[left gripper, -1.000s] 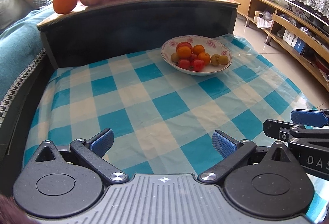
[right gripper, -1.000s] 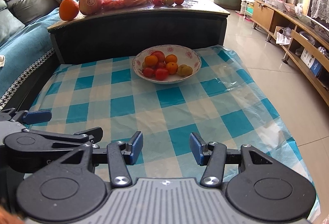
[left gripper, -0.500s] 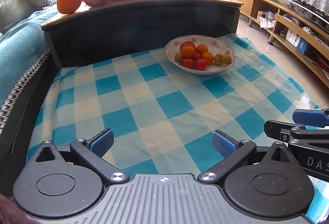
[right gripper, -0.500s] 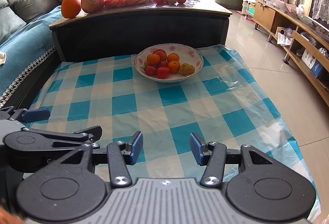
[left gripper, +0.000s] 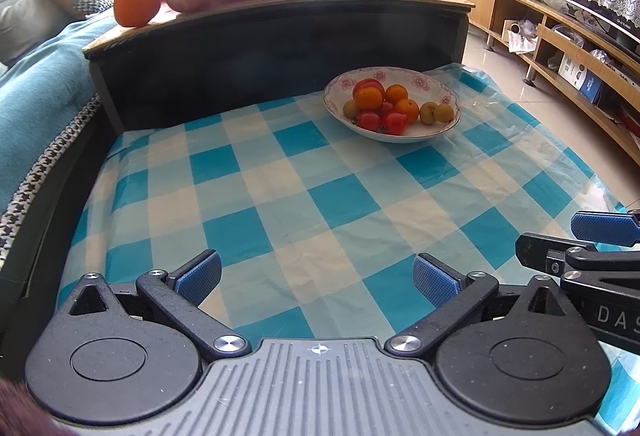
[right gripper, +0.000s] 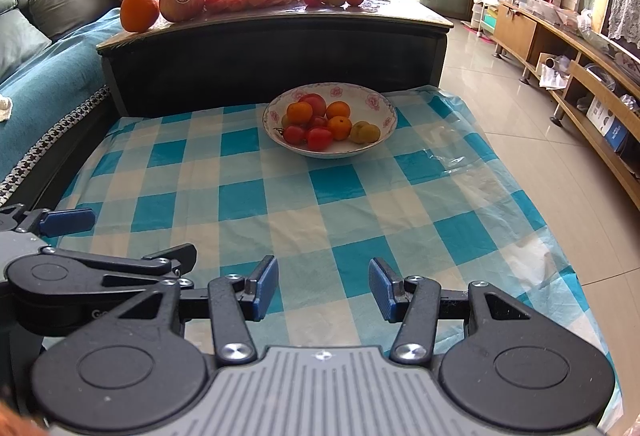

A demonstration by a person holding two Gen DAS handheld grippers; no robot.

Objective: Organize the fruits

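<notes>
On the checkered cloth point(right gripper: 328, 196), a floral bowl point(right gripper: 376, 102) of fruit sits ahead; left gripper point(left gripper: 316, 274) and right gripper point(right gripper: 323, 286) both hover empty, jaws apart.

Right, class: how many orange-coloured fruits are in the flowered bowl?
3 in the bowl: the left orange fruit, the rear orange fruit, and the front orange fruit beside the yellow fruits. Others may lie hidden beneath.

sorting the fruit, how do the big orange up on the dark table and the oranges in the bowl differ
The big orange sits alone at the edge of the dark table; the small oranges are piled with red and yellow fruit in the floral bowl. It looks clearly larger than them and sits higher up. Both are round and orange.
</notes>
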